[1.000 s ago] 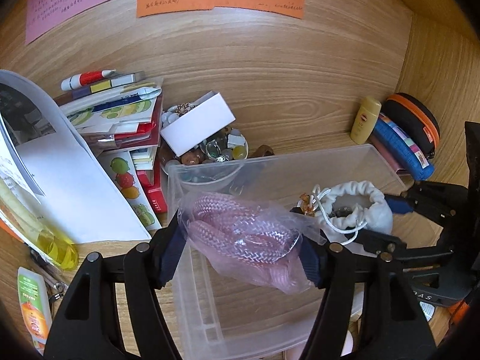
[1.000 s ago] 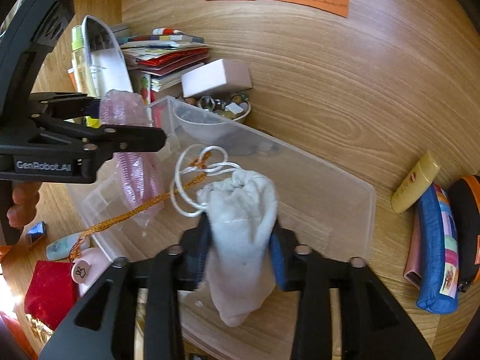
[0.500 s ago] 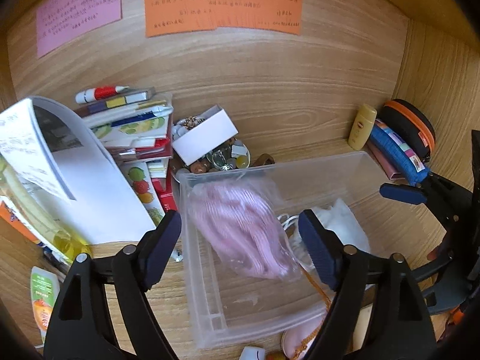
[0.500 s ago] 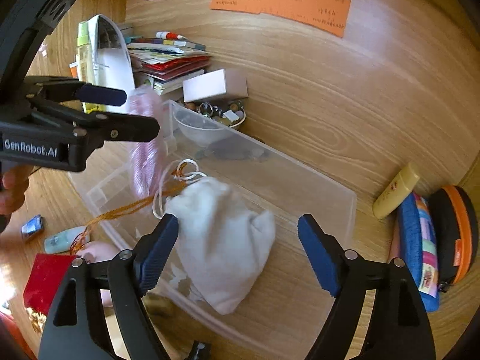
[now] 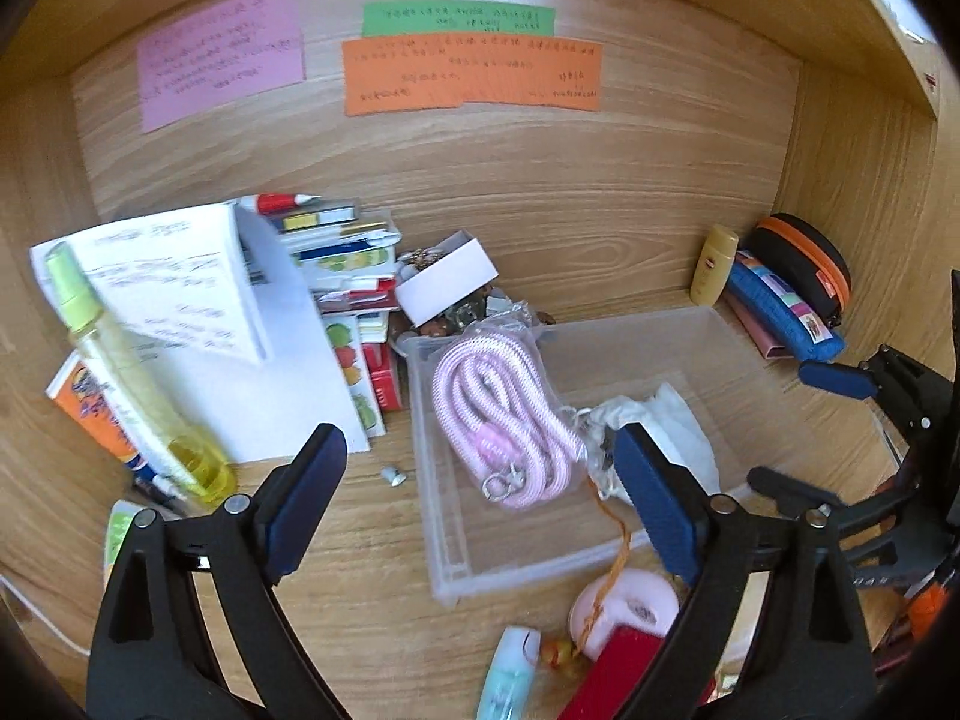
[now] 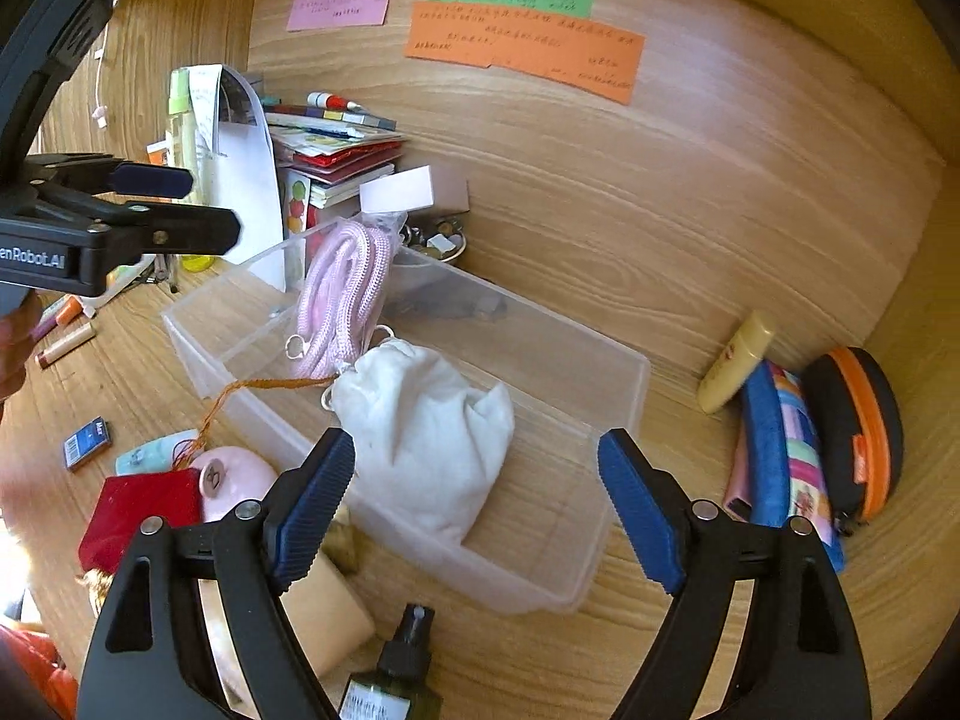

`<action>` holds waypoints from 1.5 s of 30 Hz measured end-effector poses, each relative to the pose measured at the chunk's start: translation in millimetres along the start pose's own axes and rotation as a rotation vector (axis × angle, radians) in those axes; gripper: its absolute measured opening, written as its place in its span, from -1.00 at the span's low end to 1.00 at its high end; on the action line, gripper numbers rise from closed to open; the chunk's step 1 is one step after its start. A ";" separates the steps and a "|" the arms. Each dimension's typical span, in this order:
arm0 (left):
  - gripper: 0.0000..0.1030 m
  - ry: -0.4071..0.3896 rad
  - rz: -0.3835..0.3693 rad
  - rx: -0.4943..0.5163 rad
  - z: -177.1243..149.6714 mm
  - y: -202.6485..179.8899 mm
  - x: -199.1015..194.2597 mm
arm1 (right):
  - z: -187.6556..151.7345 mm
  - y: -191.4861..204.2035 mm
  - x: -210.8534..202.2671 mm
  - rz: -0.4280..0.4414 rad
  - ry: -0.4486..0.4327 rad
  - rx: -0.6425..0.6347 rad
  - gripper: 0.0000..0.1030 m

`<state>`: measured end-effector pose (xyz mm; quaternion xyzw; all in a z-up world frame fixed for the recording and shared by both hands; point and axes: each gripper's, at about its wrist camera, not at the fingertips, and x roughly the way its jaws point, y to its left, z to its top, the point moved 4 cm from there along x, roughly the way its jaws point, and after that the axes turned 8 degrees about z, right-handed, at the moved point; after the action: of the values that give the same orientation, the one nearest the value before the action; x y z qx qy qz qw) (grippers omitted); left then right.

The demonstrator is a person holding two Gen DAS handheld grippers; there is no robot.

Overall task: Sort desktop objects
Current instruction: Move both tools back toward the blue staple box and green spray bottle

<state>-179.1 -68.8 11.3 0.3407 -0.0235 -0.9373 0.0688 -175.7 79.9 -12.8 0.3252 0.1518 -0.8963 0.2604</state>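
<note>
I have just let go with both, so my left gripper [image 5: 480,498] and right gripper [image 6: 474,504] gape empty above the clear bin [image 6: 624,372], where the pink rope [image 5: 504,414] and white pouch [image 6: 420,420] now lie sorted.

Home study desk: sticky notes [image 5: 471,77], books [image 5: 348,276], pencil case [image 5: 780,312].

The left claw [image 5: 480,504] is spread wide, its two blue-padded fingers [image 5: 303,498] far apart with nothing between them. The right claw [image 6: 477,507] is just as wide, its ribbed blue pads [image 6: 312,498] gripping nothing. In the right wrist view the left claw [image 6: 180,204] reaches in from the left edge, held level, and a bit of the person's hand [image 6: 12,342] shows below its black body.
</note>
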 end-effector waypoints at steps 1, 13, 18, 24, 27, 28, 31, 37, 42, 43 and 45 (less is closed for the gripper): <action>0.78 -0.001 0.006 0.000 -2.9 2.4 -4.0 | -1.5 -0.1 -2.7 -0.002 -0.002 0.002 0.58; 0.78 0.020 0.039 0.005 -42.1 19.0 -35.6 | -24.8 3.9 -29.5 -0.015 -0.015 0.024 0.59; 0.78 0.040 0.038 0.012 -61.1 23.4 -44.1 | -37.8 7.8 -38.2 -0.021 -0.008 0.039 0.59; 0.78 0.079 0.054 0.023 -85.1 31.8 -44.9 | -54.1 10.6 -45.0 -0.033 0.014 0.058 0.59; 0.79 0.112 0.055 0.015 -98.8 37.5 -42.9 | -62.1 11.3 -47.5 -0.038 0.021 0.071 0.59; 0.79 0.125 0.054 0.013 -103.9 39.1 -41.7 | -64.8 11.3 -47.8 -0.036 0.024 0.078 0.59; 0.78 0.155 0.060 0.015 -116.8 42.5 -38.1 | -73.4 11.3 -47.4 -0.035 0.032 0.102 0.59; 0.78 0.223 0.048 0.017 -145.5 43.8 -27.7 | -92.1 11.2 -37.9 0.003 0.059 0.164 0.59; 0.78 0.242 0.061 0.020 -160.8 44.2 -20.5 | -101.7 9.3 -27.6 0.012 0.085 0.183 0.58; 0.78 0.242 0.068 0.022 -163.4 44.6 -19.4 | -102.8 9.4 -27.5 0.015 0.085 0.181 0.57; 0.61 0.239 0.084 0.025 -167.3 45.3 -17.3 | -104.3 9.4 -26.8 0.018 0.085 0.180 0.56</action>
<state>-53.5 -110.6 -101.8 0.4494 -0.0411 -0.8860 0.1061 -100.4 128.0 -73.5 0.3866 0.0788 -0.8893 0.2314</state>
